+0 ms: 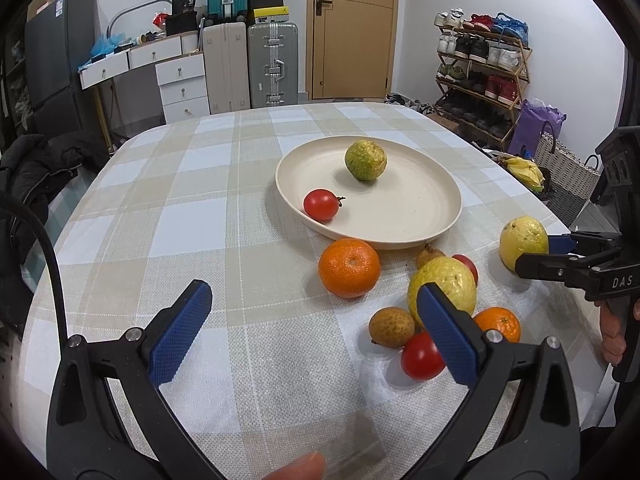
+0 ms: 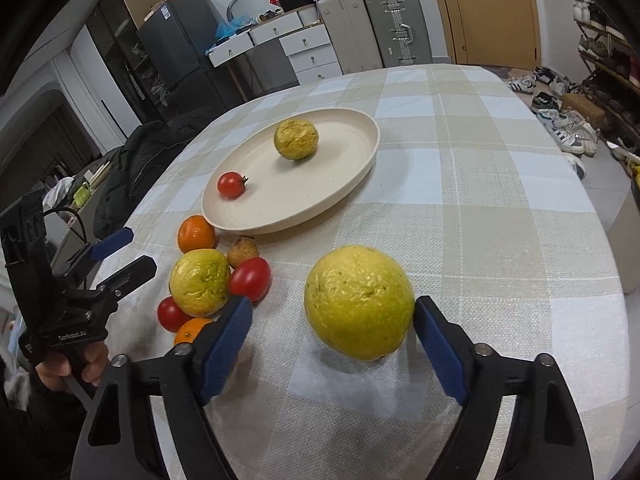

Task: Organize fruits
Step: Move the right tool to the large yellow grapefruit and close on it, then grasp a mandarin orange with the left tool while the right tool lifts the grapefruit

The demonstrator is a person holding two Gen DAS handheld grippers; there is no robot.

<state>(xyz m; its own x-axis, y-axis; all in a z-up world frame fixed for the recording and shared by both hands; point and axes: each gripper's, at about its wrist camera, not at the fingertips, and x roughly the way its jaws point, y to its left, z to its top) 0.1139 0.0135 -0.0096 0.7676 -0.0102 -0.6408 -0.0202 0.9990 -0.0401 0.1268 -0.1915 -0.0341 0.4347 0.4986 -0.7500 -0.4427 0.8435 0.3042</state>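
Now our right gripper (image 2: 332,316) spreads its jaws around the round yellow-green citrus fruit (image 2: 359,301) without gripping; our left gripper (image 1: 312,320) gapes empty.

This is a lived-in home. Suitcases (image 1: 251,65) stand by a wooden door (image 1: 353,28). A shoe rack (image 1: 482,72) and fridge (image 1: 60,60) line the walls.

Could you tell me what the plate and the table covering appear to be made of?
The plate looks like matte cream plastic or a fibre composite: it shows no glaze shine and has faint speckling. The table covering looks like woven fabric in a beige and white check, with a visible basket-weave texture.
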